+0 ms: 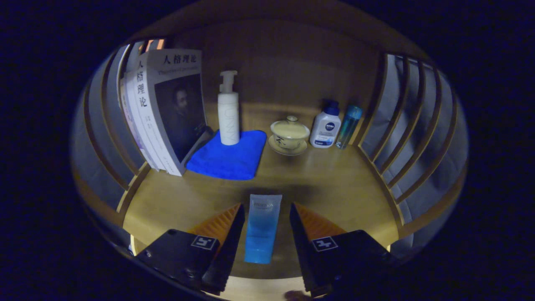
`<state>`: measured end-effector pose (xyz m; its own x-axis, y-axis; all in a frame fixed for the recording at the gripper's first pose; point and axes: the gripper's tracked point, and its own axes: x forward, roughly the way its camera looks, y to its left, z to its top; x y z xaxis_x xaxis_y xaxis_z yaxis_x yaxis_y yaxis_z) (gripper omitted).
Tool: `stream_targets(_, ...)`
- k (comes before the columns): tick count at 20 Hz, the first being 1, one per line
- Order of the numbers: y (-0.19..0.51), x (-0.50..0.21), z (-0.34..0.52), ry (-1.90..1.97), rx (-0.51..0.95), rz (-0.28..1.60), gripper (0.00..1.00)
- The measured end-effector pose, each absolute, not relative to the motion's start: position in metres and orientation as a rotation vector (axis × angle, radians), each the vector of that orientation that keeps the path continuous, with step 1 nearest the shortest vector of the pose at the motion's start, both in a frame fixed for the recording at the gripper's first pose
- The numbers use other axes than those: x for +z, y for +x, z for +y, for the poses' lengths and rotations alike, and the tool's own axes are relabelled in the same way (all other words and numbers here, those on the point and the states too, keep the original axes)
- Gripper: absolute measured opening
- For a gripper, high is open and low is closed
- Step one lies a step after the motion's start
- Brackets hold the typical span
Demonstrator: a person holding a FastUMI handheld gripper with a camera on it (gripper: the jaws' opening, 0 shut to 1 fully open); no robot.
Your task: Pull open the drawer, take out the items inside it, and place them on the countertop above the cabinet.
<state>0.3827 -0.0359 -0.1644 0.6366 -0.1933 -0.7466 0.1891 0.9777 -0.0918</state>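
A blue tube (261,228) lies flat on the wooden countertop (334,184), lengthwise between my two fingers. My gripper (266,209) is open, with a gap on each side of the tube and neither finger touching it. The tube's pale end points away from me, toward the back of the counter.
Beyond the fingers, a white pump bottle (228,109) stands on a folded blue cloth (229,155). Leaning books (167,113) stand at the left. A lidded teacup on a saucer (289,136), a small white bottle (326,125) and a slim teal bottle (348,126) stand at the back right. Slatted walls close both sides.
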Motion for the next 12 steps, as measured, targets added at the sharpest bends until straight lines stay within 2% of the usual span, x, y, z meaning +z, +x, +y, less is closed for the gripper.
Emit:
stream_targets(6, 0.336, -0.139, -0.018, 0.039, -0.186, 0.81, 0.7)
stream_targets(9, 0.302, -0.127, -0.003, 0.054, -0.146, 0.775, 0.81)
stream_targets(12, 0.267, -0.109, 0.007, 0.063, -0.128, 0.72, 0.81)
